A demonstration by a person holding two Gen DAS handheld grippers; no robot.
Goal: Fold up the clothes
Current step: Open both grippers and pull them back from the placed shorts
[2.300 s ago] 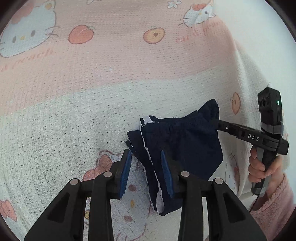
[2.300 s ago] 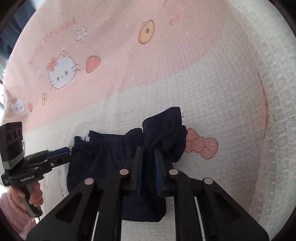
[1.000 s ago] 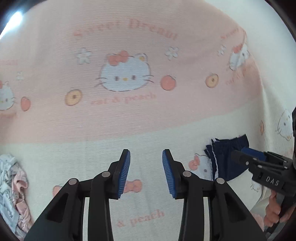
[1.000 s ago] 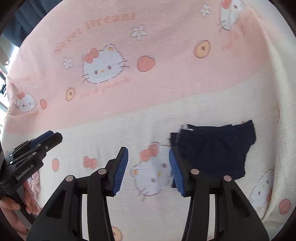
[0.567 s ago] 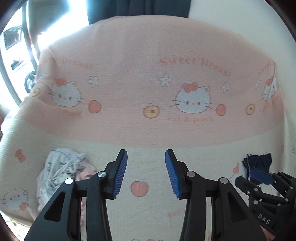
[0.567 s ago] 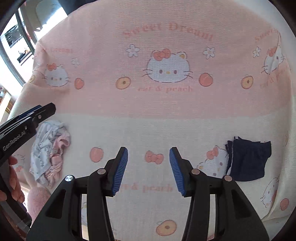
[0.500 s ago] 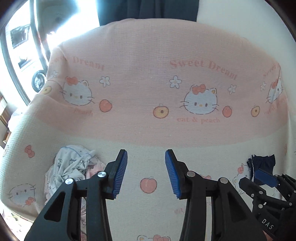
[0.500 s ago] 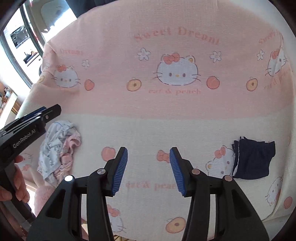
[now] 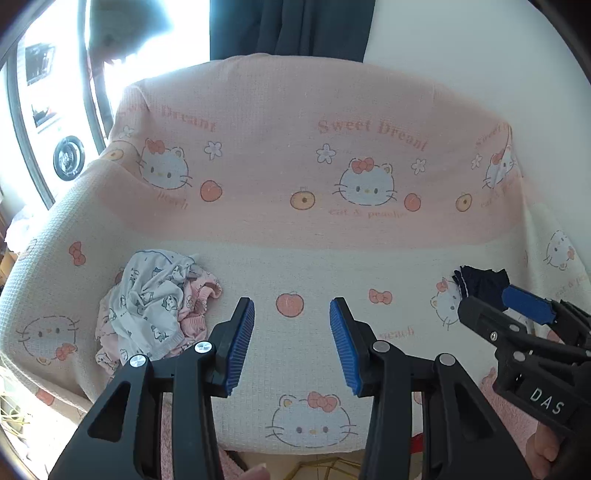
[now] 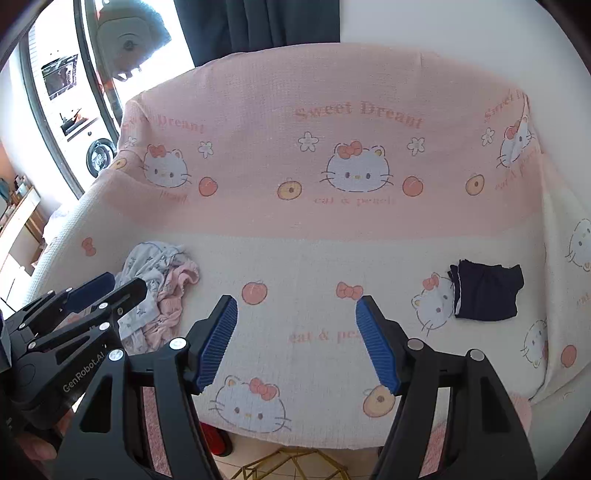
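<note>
Folded navy shorts lie flat on the R side of the waffle-knit cartoon-cat blanket; crumpled heap of printed white & pink clothes sits far L, well apart. L gripper & R gripper both hover w/ blue ribbed pads spread wide, jaws just been opening, nothing between them. Dark curtain & bright window behind.

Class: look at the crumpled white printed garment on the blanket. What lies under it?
Under the white printed garment a pink garment pokes out at its side, on the blanket. How far the pink garment extends underneath is covered.

Black claws, ribbed blue pads, silver screws, white lettering
</note>
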